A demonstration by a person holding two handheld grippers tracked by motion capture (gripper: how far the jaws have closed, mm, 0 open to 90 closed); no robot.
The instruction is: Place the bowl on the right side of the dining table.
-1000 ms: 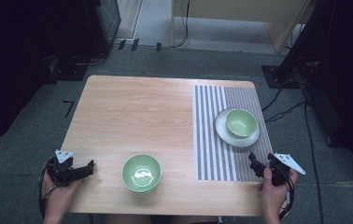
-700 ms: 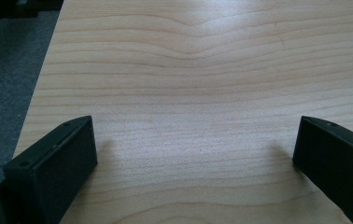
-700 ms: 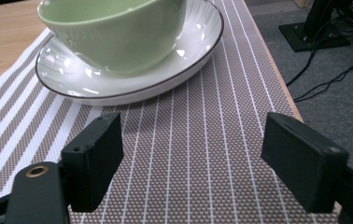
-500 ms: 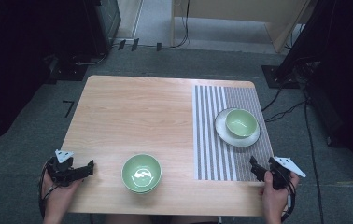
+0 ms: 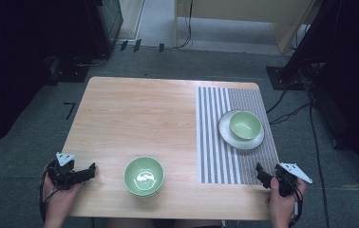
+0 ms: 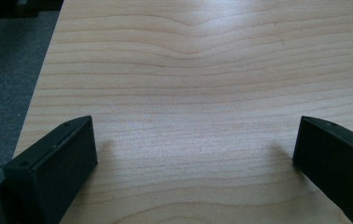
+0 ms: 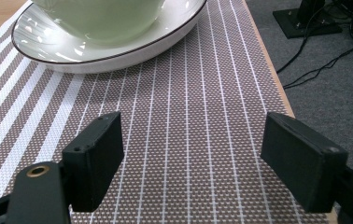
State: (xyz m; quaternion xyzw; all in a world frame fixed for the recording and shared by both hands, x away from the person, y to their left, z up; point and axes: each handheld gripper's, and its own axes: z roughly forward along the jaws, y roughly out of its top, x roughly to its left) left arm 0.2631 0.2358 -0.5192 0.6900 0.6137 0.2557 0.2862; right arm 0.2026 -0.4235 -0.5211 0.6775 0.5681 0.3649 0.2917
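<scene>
Left gripper (image 5: 91,169) low at the near left corner of the wooden table (image 5: 139,114), jaws spread wide over bare wood, gripping nothing. Right gripper (image 5: 259,172) at the near right corner, jaws likewise wide apart and empty above the striped placemat (image 5: 213,142). Pale green bowl (image 5: 144,176) near the front edge, between both grippers, closer to the left one, touching neither. Second green bowl (image 5: 245,124) seated in a white plate (image 5: 230,137) on the placemat, just ahead of the right gripper.

Glossy bowl (image 5: 144,176) (matt wood table (image 5: 135,114)).
</scene>
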